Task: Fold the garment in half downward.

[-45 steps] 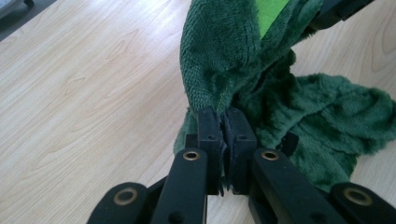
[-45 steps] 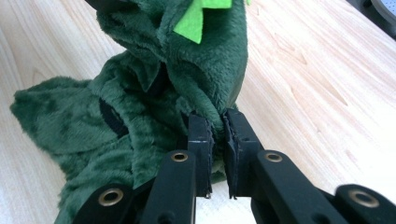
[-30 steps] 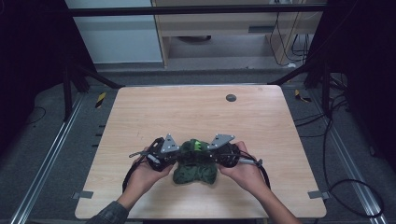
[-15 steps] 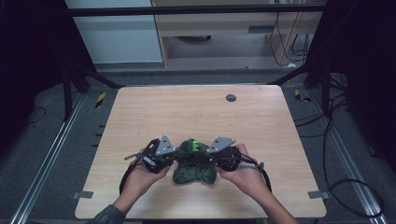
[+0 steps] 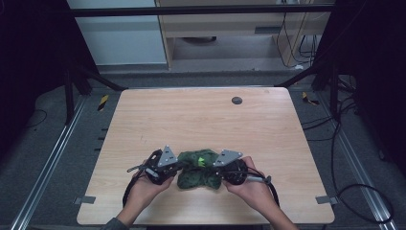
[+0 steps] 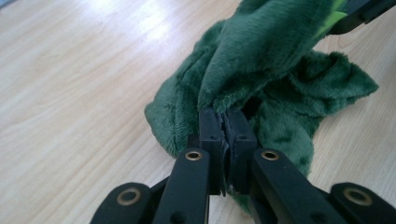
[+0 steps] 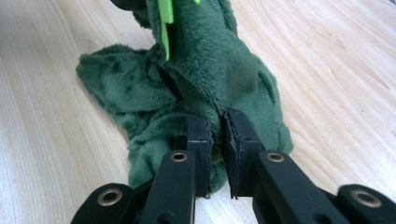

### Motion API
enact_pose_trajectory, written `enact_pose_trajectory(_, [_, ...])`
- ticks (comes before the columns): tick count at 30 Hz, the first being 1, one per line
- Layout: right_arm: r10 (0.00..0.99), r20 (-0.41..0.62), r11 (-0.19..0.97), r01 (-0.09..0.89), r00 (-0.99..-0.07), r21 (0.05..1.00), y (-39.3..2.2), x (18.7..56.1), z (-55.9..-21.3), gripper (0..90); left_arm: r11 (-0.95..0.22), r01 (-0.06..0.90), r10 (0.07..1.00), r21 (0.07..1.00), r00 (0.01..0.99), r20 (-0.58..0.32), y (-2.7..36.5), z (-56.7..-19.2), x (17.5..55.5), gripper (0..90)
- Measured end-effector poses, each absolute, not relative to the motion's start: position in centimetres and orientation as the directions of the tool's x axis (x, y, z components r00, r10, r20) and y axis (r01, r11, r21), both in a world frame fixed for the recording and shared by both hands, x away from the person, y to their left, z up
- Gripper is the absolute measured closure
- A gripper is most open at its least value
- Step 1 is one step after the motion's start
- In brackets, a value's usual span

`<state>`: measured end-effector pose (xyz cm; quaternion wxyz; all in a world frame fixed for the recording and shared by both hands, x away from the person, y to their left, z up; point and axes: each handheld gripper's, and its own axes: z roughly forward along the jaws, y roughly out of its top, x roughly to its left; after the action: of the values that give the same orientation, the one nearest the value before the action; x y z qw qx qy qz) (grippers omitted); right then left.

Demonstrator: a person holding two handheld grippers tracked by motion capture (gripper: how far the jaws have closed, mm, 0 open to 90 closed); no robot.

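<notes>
A dark green plush cloth (image 5: 198,170) with a bright green trim (image 5: 201,160) lies bunched near the front edge of the wooden table (image 5: 201,120). My left gripper (image 5: 176,167) is shut on the cloth's left edge, and my right gripper (image 5: 216,171) is shut on its right edge. In the left gripper view the jaws (image 6: 227,130) pinch a raised fold of the green cloth (image 6: 266,70). Seen from the right gripper view, the jaws (image 7: 217,130) clamp a seam of the cloth (image 7: 205,79), which rises between both grippers while its lower part rests on the wood.
A small dark round disc (image 5: 236,100) lies on the table's far side. Black cables (image 5: 268,184) trail from both grippers toward the front edge. Metal frame posts and rails flank the table on both sides.
Both grippers and the cloth between them have shifted slightly left and forward on the table. The grips are unchanged.
</notes>
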<state>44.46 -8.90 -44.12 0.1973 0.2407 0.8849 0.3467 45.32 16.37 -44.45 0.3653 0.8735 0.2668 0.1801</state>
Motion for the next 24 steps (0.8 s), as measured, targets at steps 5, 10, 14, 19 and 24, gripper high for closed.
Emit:
enact_pose_trajectory(5, [0.557, -0.174, 0.643, 0.289, -0.812, 0.709, -8.9, 44.0, -44.6, 81.1, -0.582, 0.339, 0.602, 0.739, 0.79, 0.112, 16.5, -45.1, 45.1, 87.1])
enact_pose_trajectory(10, [0.554, -0.176, 0.645, 0.286, -0.814, 0.709, -8.8, 43.6, -44.6, 80.7, -0.563, 0.343, 0.613, 0.752, 0.783, 0.102, 16.8, -45.3, 44.8, 86.7])
enact_pose_trajectory(14, [0.55, -0.182, 0.649, 0.281, -0.815, 0.707, -8.8, 43.2, -44.7, 80.7, -0.56, 0.341, 0.612, 0.755, 0.785, 0.099, 16.9, -45.5, 44.5, 86.6])
enact_pose_trajectory(19, [0.546, -0.179, 0.652, 0.281, -0.818, 0.704, -8.9, 42.8, -45.0, 80.2, -0.557, 0.342, 0.611, 0.757, 0.786, 0.095, 16.9, -46.0, 44.0, 86.4])
enact_pose_trajectory(24, [0.542, -0.18, 0.657, 0.28, -0.821, 0.7, -8.9, 42.5, -45.3, 80.1, -0.551, 0.34, 0.612, 0.763, 0.786, 0.092, 16.9, -46.1, 43.6, 86.9])
